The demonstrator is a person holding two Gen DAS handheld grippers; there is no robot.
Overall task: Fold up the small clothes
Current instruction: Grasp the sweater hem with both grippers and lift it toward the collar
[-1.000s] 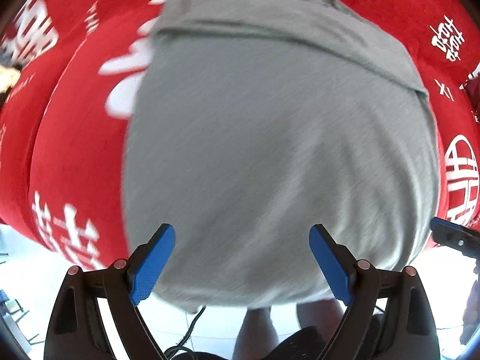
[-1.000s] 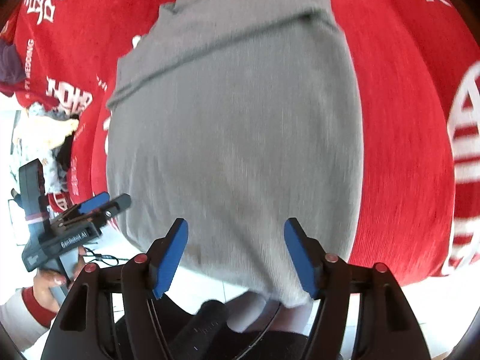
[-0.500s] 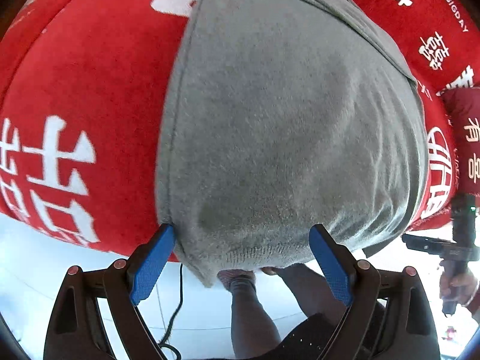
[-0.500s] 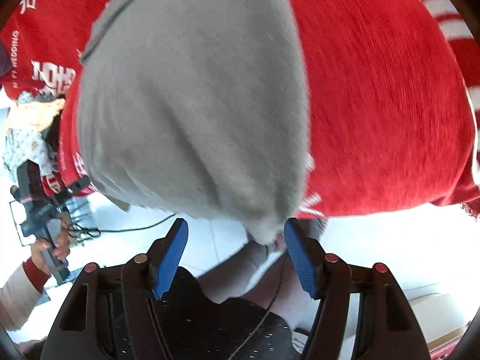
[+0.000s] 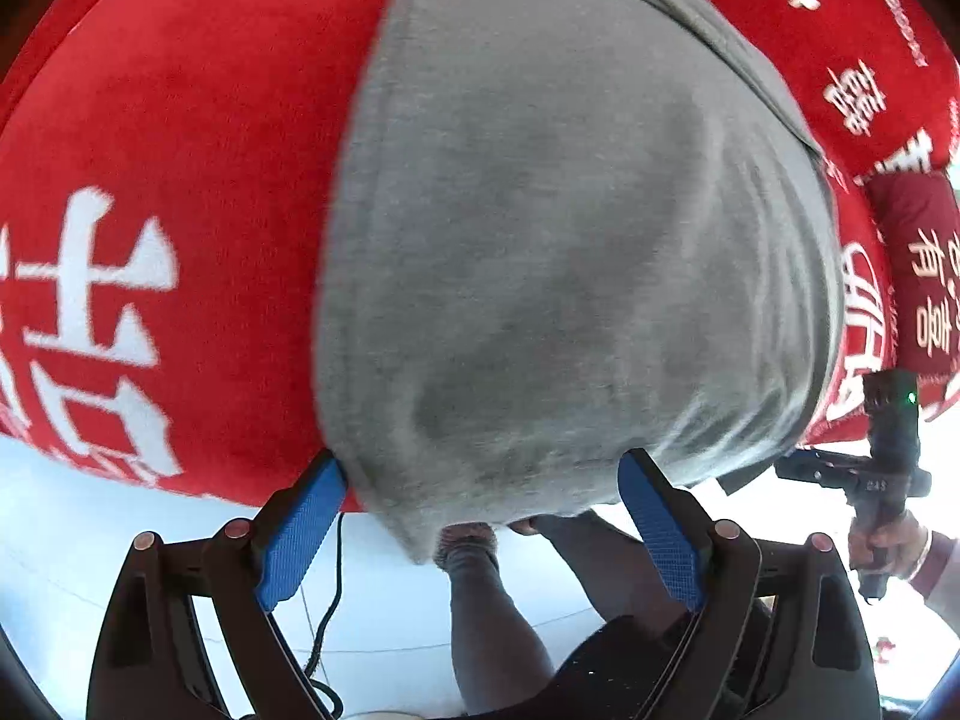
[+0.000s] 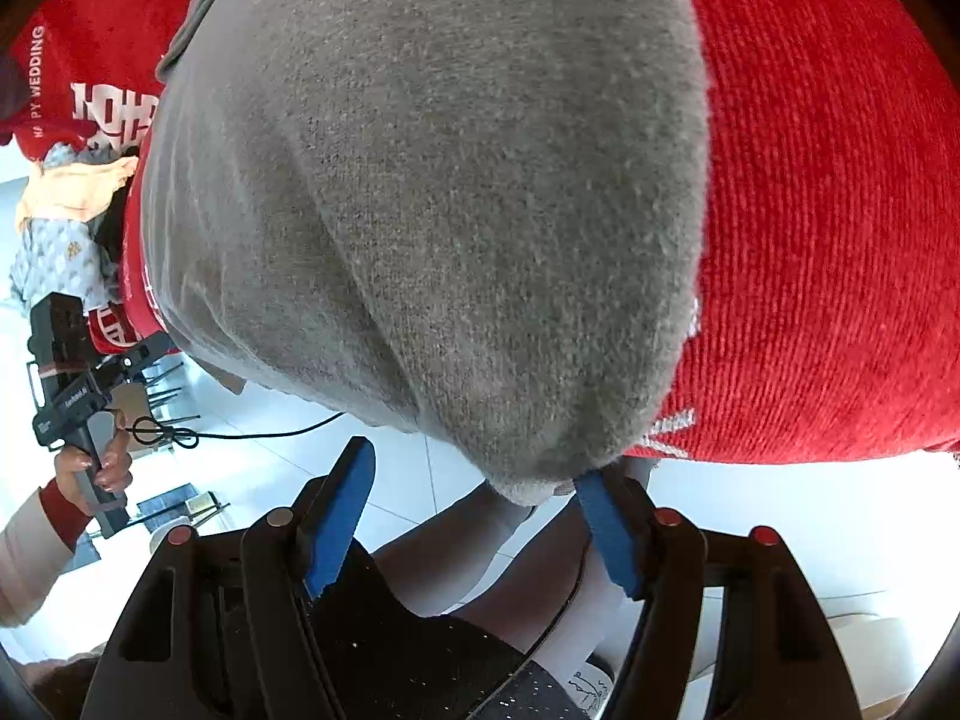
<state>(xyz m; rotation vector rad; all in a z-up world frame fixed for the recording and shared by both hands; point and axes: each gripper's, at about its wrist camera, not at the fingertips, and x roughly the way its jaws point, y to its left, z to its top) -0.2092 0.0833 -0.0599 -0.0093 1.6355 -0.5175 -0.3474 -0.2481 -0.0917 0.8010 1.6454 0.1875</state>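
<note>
A grey knit garment (image 5: 570, 240) lies spread on a red cloth with white characters (image 5: 150, 180), its near hem hanging over the table's front edge. My left gripper (image 5: 480, 480) is open, its blue fingers on either side of the garment's near left corner. In the right wrist view the same garment (image 6: 450, 180) fills the frame. My right gripper (image 6: 474, 474) is open, with the garment's near right corner hanging between its fingers and touching the right pad (image 6: 606, 522).
The red cloth (image 6: 840, 240) covers the table to both sides. A pile of other clothes (image 6: 66, 222) lies at the far left. The person's legs (image 5: 492, 612) and white floor are below the edge. A dark red cushion (image 5: 924, 264) sits right.
Both grippers have dropped and moved toward the table's front edge, from over the garment's middle to its near corners. Both stay open. The garment has not moved.
</note>
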